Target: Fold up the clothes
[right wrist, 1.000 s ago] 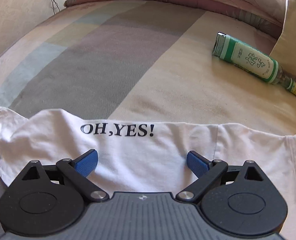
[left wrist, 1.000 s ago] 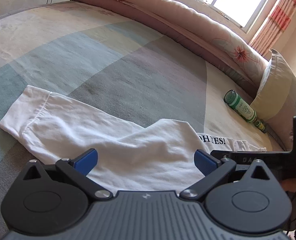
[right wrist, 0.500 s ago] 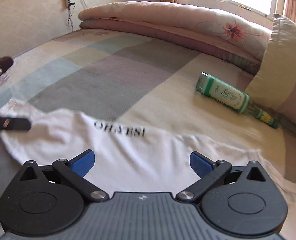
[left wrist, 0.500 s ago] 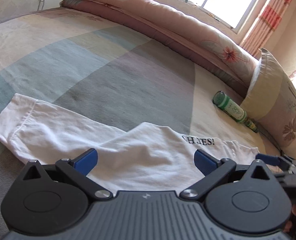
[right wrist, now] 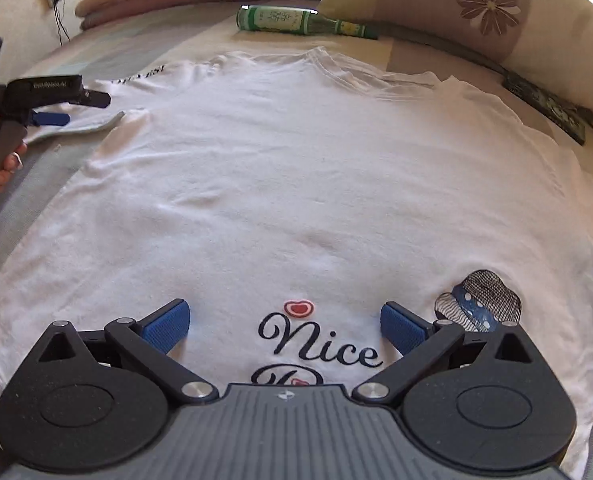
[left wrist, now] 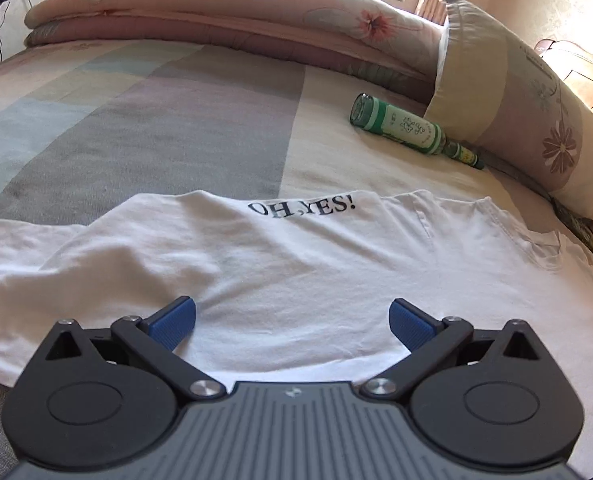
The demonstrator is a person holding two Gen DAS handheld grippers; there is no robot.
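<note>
- Near the green bottle (right wrist: 296,21), the white T-shirt (right wrist: 296,184) lies spread on the bed (left wrist: 156,120).
- Both claws gape empty: left gripper (left wrist: 292,318), right gripper (right wrist: 284,320).
- Best pinch hems squarely, folding evenly.

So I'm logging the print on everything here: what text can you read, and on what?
"OH,YES!" in black on the folded part of the white T-shirt.
"Nice" in black script on the T-shirt's front; the word below is cut off.
Green bottle label: characters too small to read.
Left gripper body: white lettering, too blurred to read.
</note>
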